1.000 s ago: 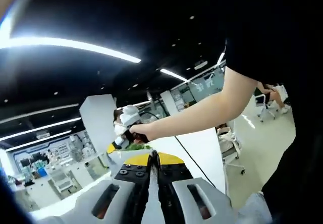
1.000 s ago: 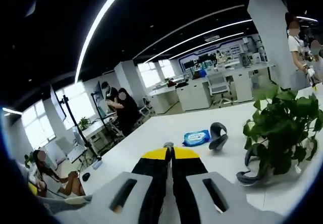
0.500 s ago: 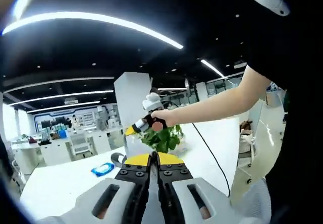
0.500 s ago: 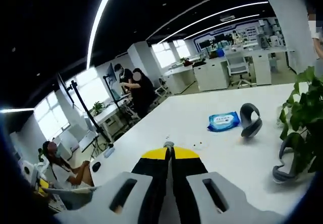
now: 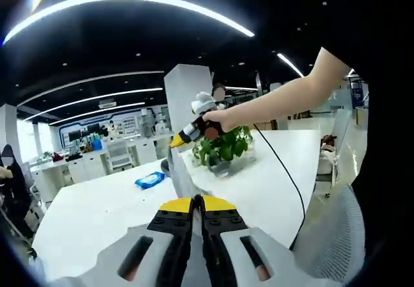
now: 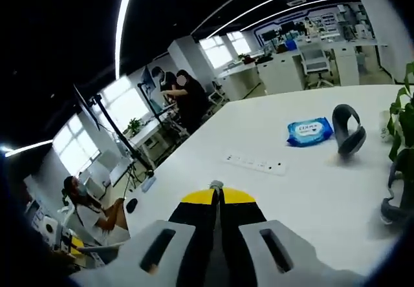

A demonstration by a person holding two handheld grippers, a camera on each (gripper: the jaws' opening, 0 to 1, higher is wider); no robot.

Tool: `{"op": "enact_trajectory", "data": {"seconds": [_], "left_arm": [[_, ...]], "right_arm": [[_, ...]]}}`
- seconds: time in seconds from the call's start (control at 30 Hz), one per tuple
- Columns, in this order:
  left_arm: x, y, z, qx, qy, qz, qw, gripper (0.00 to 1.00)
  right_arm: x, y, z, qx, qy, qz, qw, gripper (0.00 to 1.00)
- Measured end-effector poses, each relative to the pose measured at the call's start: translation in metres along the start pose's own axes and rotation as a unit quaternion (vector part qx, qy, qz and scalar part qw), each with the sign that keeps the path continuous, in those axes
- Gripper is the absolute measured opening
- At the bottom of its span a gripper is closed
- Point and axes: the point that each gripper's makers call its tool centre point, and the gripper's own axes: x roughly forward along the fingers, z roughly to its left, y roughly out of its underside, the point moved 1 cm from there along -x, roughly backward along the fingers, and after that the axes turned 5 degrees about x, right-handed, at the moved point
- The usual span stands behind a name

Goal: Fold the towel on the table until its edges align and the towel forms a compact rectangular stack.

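Observation:
My left gripper [image 5: 197, 201] rises from the bottom of the left gripper view with its yellow-tipped jaws pressed together. A pale grey strip of towel [image 5: 179, 170] runs from those tips up to the right gripper [image 5: 194, 128]. A person's hand holds that gripper in the air above the white table [image 5: 97, 203]. In the right gripper view the right gripper [image 6: 217, 193] shows its jaws closed, and they hide any cloth between them. It looks out over the table [image 6: 310, 190].
A potted green plant [image 5: 223, 146] stands on the table behind the right gripper. A blue wipes pack [image 6: 309, 130], a grey headset [image 6: 348, 128] and a white power strip [image 6: 255, 164] lie further out. A black cable [image 5: 284, 170] crosses the table. People [image 6: 191, 96] stand at far desks.
Both views have swung as the hands moved, so more of the table top shows. The grey towel strip between the two grippers has come into the left gripper view.

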Motion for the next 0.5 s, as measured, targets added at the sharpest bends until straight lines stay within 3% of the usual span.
{"op": "enact_trajectory", "data": {"seconds": [0.23,0.4,0.5], "left_arm": [[-0.012,0.014,0.009,-0.012,-0.016,0.015,0.9997,0.04],[-0.025,0.016,0.024,-0.022,-0.045,0.010,0.9987,0.03],[-0.027,0.032,0.031,-0.017,-0.052,0.036,0.9978,0.03]], "right_arm": [[0.015,0.001,0.010,0.002,-0.015,0.007,0.9999,0.00],[0.027,0.005,0.018,-0.008,-0.026,0.016,0.9995,0.00],[0.035,0.010,0.018,-0.001,-0.032,0.024,0.9992,0.00]]}}
